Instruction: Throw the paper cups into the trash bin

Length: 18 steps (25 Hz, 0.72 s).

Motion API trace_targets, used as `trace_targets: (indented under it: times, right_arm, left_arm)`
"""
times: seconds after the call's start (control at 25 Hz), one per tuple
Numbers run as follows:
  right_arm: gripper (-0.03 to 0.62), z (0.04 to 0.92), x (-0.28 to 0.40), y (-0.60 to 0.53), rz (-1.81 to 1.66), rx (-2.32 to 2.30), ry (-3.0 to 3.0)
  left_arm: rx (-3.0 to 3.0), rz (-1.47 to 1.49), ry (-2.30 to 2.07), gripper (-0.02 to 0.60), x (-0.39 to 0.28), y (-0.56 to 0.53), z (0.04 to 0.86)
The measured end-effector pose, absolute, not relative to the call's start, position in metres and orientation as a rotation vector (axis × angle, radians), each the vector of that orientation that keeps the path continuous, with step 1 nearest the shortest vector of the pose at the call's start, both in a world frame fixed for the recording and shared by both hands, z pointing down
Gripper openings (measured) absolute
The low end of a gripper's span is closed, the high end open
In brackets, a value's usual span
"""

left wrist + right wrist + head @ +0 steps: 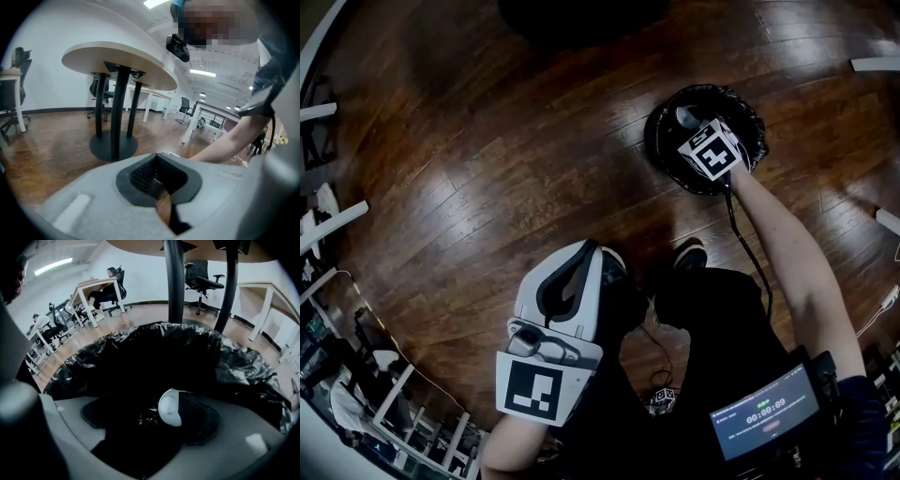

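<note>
— One bin point(748, 108) and two grippers in the head view: right gripper point(686, 120) over the bin, left gripper point(591, 258) well apart from it.
— Left gripper view: jaws pressed together, nothing between them, one table point(117, 58) beyond.
— Right gripper view: one cup point(169, 408) between the jaws, up against one pad, clear of the other. Jaws spread wide, pinching nothing, bin below.

We see a floor point(487, 141) of dark wood planks, polished and glossy. The bin liner point(243, 366) is crinkled, shiny black plastic. The cup point(169, 408) looks to us like smooth white paper. The left gripper point(158, 180) is matt grey plastic with ribbed black pads point(143, 176).
</note>
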State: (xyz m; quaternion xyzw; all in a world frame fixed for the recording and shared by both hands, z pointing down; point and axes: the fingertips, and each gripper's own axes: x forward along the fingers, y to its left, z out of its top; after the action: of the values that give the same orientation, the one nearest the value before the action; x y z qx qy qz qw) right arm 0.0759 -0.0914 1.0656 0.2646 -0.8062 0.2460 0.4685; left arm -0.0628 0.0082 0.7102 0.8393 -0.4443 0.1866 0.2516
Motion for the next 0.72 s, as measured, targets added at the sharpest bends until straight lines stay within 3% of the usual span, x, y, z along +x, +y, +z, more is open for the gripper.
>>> trace_targets:
  times: [0.32, 0.56, 0.64, 0.72]
  right_arm:
    - [0.390, 0.959, 0.080, -0.070, 0.657, 0.690, -2.104]
    - [0.327, 0.820, 0.099, -0.039, 0.772, 0.843, -2.231]
    - [0.283, 0.765, 0.110, -0.024, 0.844, 0.922, -2.261]
    - [0.178, 0.701, 0.121, -0.012, 0.892, 1.017, -2.292]
  left_arm:
    - [2.212, 0.521, -1.162, 0.005, -0.058, 0.031, 0.652]
    - [2.197, 0.540, -1.177, 0.005, -0.049, 0.046, 0.573]
    - [2.215, 0.546, -1.162, 0.005, -0.042, 0.051, 0.540]
    - [2.246, 0.544, -1.158, 0.005, -0.036, 0.053, 0.505]
